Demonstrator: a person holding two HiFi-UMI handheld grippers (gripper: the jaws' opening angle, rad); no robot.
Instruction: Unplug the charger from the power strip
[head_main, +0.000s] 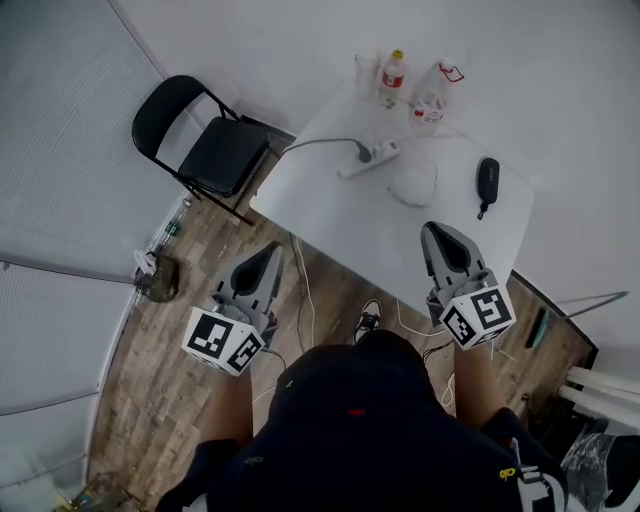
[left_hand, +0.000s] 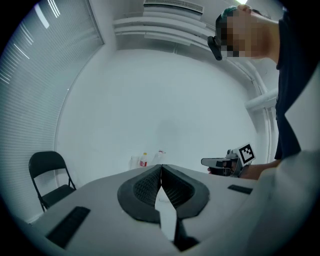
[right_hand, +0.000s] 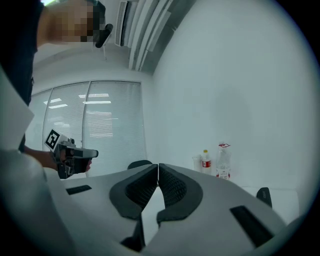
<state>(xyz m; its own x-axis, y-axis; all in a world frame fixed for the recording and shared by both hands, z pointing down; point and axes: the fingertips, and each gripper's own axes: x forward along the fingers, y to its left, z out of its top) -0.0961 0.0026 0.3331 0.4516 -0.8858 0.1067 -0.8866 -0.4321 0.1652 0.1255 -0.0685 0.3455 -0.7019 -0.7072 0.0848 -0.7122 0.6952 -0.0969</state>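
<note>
White power strip (head_main: 384, 152) shows only in the head view.

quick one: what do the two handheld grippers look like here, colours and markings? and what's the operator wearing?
Both look alike. The left gripper and right gripper have pale grey shells tapering toward the jaws, with black ribbed pads set in a dark teardrop-shaped recess. Each carries a white cube printed with black square markers at its rear. The operator wears a dark top.

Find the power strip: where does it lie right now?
In the head view, the power strip lies near the far left edge of the white table, just before the red-labelled bottle, with the black chair to its left.
</note>
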